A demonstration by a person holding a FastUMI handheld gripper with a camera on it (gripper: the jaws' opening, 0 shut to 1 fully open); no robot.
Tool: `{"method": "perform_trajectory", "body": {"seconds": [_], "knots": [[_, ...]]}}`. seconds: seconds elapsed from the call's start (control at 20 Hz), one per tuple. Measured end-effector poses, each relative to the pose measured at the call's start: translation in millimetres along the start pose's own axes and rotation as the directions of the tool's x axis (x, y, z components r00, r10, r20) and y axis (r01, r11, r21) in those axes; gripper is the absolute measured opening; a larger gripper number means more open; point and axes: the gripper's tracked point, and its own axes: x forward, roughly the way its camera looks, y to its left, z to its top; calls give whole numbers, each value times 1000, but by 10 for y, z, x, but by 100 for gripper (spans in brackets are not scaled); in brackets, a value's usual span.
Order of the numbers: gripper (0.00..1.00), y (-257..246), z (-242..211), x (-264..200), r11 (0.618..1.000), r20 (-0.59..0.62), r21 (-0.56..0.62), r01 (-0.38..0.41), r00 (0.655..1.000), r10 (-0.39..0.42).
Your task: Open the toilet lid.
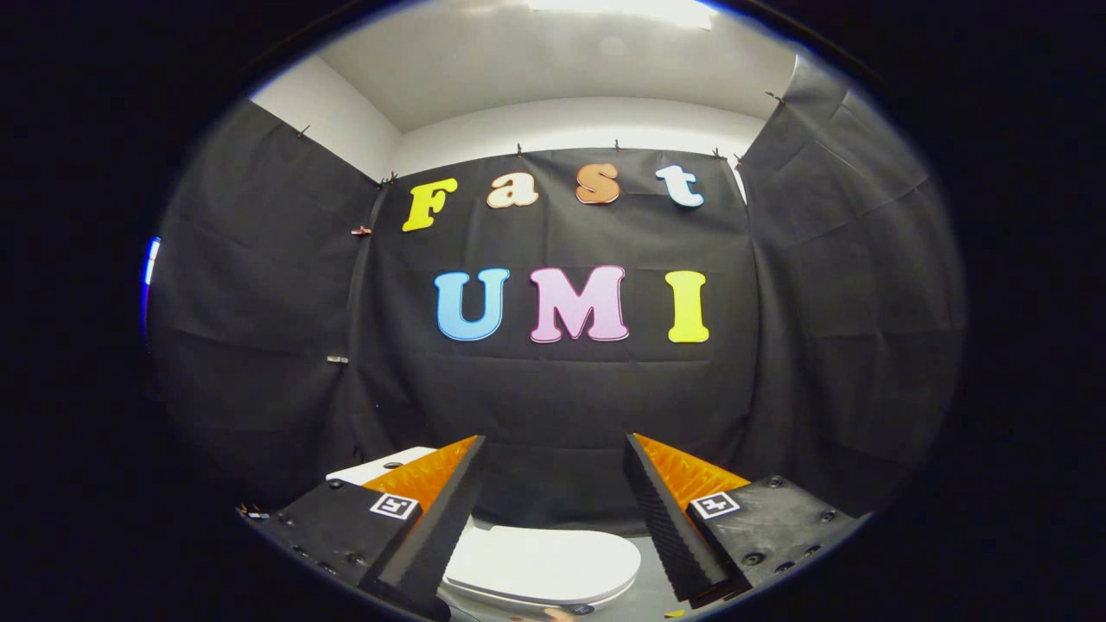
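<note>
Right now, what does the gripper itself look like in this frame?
The gripper has two wedge-shaped fingers tapering forward, with ribbed inner faces. Each sits on a dark block with screw heads, and each block carries a small square black-and-white marker. The fingers stand apart above the closed toilet lid.

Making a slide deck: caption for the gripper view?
Open gripper held high above the closed white toilet lid, fingers spread and touching nothing, black cloth wall beyond.

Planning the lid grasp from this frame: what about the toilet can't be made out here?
- Toilet lid: closed; its near edge is cut off below the open tool.
- Lid's left side: hidden behind the left finger.
- White tank: mostly hidden by that finger.
- Bowl and base: out of sight under the lid.
</note>
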Motion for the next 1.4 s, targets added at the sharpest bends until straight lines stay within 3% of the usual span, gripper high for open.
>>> {"method": "perform_trajectory", "body": {"seconds": [0.4,0.8,1.0,1.4], "knots": [[98,-268,-268,213,996,-48,32,88,995,-86],[97,-686,-1035,418,969,-187,140,202,967,-175],[99,-921,-1546,495,943,-267,222,249,945,-187],[99,-1395,-2706,478,844,-444,362,395,869,-216]]}}
